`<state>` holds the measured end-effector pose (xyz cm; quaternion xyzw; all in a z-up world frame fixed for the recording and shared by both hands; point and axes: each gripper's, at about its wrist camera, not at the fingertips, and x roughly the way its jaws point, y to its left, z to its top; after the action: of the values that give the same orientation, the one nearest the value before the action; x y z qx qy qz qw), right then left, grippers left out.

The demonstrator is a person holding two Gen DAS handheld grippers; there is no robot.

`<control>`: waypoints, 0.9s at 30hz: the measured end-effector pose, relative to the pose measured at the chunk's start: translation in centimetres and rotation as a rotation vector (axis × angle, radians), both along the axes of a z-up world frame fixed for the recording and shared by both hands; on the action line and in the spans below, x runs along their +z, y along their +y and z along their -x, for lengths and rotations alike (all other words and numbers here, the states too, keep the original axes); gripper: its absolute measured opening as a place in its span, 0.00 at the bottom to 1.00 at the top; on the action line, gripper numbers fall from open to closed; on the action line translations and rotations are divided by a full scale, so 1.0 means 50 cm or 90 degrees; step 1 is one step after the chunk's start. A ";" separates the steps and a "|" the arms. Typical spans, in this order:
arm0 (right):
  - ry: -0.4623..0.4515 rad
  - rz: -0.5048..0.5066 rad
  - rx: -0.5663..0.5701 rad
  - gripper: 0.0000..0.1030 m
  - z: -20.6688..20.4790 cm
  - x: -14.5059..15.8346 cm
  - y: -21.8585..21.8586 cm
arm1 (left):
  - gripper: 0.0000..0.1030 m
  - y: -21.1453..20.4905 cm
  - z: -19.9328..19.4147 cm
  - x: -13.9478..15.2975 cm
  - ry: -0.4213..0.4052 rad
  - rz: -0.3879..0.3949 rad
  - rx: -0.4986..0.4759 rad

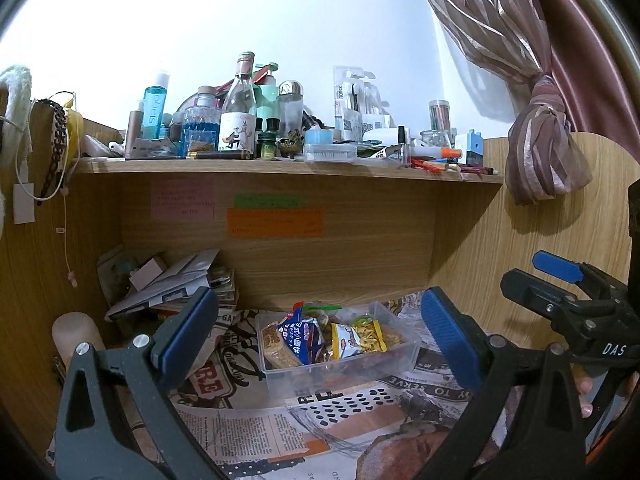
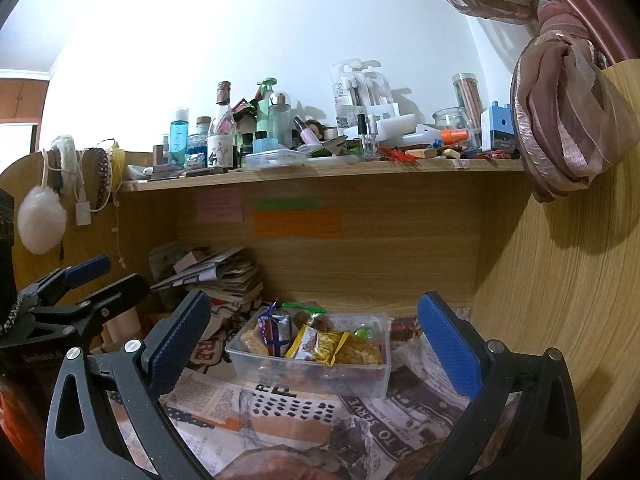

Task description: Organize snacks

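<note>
Clear rectangular plastic tub of snack packets sits on newspaper-covered desk. Left tool and right tool both near tub, jaws apart, empty.

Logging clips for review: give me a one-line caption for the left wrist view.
Open left gripper faces a clear plastic tub of snack packets on newspaper, below a cluttered shelf.

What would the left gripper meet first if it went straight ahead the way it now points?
Probably the clear plastic snack container, which sits between the open left gripper fingers on the newspaper-covered desk. Depth is unclear, so it might instead pass above it to the wooden back panel.
</note>
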<state>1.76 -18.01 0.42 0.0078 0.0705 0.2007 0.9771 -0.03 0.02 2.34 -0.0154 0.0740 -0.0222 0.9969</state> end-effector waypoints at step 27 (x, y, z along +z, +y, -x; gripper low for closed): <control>0.010 -0.002 0.005 1.00 -0.016 -0.007 0.004 | 1.00 0.020 -0.017 -0.008 0.008 0.011 0.000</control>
<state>2.55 -17.82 0.06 0.0110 0.0777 0.2045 0.9757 0.80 1.01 1.92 -0.0238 0.0804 -0.0231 0.9962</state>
